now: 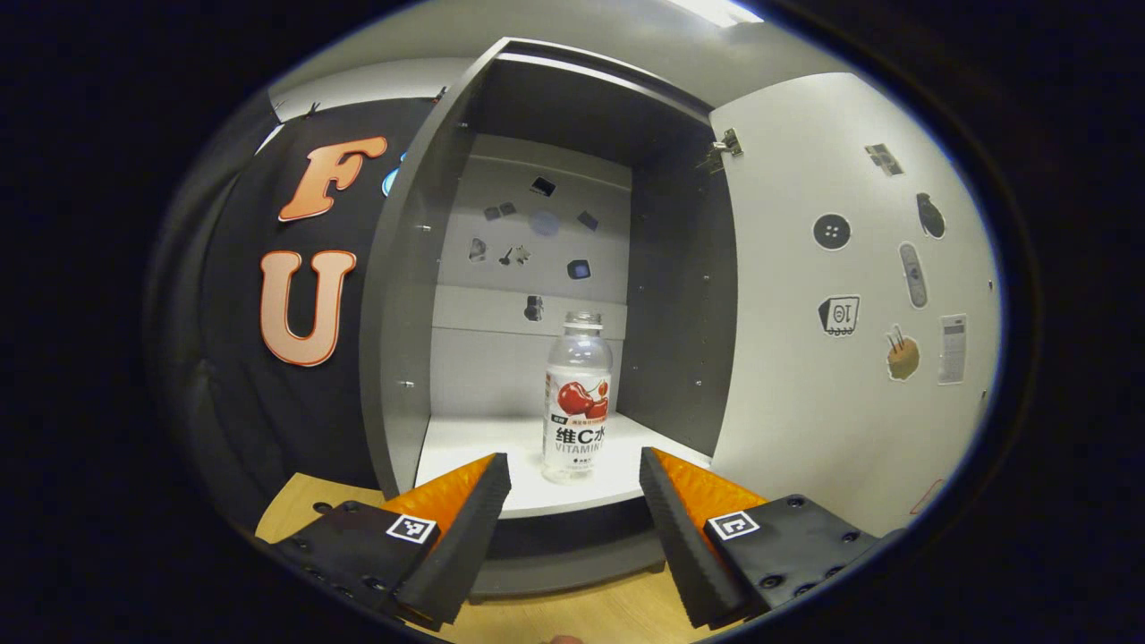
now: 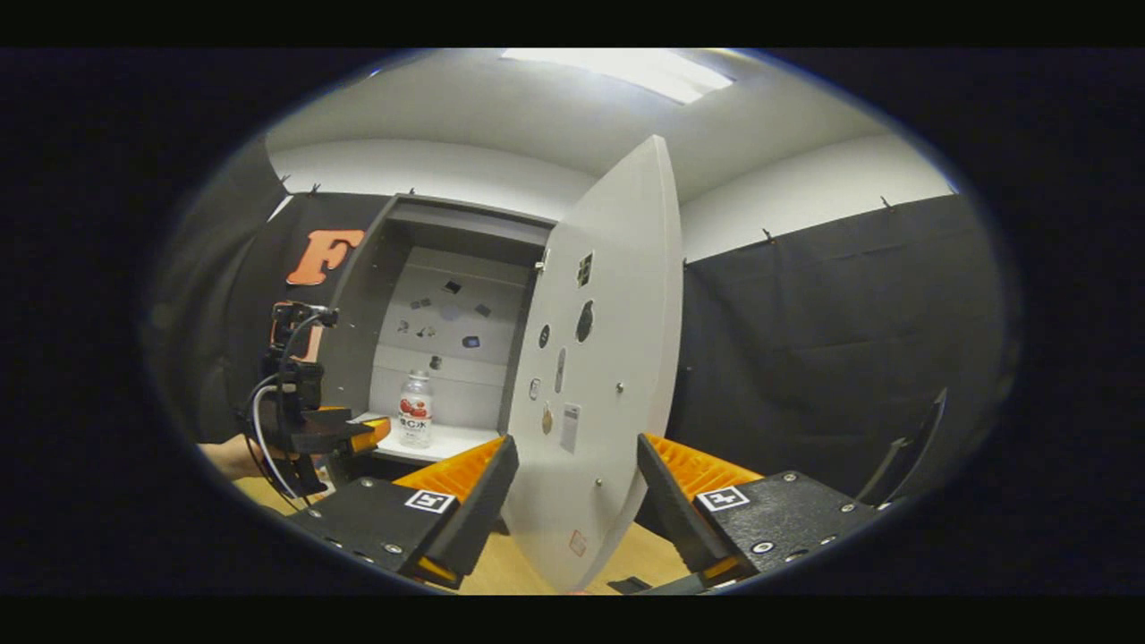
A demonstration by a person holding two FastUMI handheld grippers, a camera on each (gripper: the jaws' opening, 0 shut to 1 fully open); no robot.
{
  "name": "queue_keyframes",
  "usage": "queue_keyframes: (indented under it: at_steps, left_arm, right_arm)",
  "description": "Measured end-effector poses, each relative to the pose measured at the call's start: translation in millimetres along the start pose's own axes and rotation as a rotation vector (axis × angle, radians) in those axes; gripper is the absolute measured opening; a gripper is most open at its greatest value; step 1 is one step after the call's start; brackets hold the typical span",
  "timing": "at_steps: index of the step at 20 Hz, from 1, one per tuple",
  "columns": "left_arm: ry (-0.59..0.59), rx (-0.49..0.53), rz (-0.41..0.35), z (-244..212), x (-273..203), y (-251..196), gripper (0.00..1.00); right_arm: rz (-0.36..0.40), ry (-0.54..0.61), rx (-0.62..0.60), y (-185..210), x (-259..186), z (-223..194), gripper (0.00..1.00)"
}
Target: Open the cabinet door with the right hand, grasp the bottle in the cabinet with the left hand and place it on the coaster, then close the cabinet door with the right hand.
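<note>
clear bottle [image 1: 578, 394] with red-white label, grey cabinet [image 1: 407, 295], white door [image 1: 832, 295]

I am seeing a bright ceiling light [image 2: 626, 76] glaring overhead; cabinet interior [image 1: 555, 116] is lying shadowed. Fisheye curvature is bending edges; focus is staying mostly sharp.

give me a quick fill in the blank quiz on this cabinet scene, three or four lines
1. The cabinet door stands ____.
2. The bottle stands upright on the cabinet's white ____.
3. The left gripper is ____, its fingers apart in front of the bottle.
4. The door's edge sits between the fingers of the ____ gripper.

Missing words: open; shelf; open; right
</note>
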State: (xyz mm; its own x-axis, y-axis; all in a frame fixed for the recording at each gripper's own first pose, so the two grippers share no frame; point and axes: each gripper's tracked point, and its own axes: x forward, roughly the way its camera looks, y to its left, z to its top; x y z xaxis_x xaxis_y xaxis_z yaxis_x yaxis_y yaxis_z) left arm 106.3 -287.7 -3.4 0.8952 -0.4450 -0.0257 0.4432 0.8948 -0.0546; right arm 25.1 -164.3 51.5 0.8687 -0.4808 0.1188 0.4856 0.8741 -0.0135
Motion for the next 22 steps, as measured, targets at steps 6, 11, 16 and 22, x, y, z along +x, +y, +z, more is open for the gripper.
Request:
queue_keyframes:
  at_steps: [6, 11, 16, 22]
  left_arm:
    - [0.009, 0.049, -0.1, -2, 61, -3, 0.95]
    - [-0.003, 0.095, -0.152, 0, 98, -10, 0.94]
    - [0.01, 0.082, -0.175, -7, 126, -8, 0.94]
    - [0.0, 0.079, -0.197, -8, 130, -13, 0.86]
  right_arm:
    - [-0.048, 0.006, 0.049, 14, 5, 1, 0.86]
    - [-0.025, 0.045, 0.113, 54, 19, -9, 0.87]
    - [-0.02, 0.1, 0.146, 73, 34, -23, 0.87]
    - [0.025, 0.157, 0.198, 98, 45, -38, 0.87]
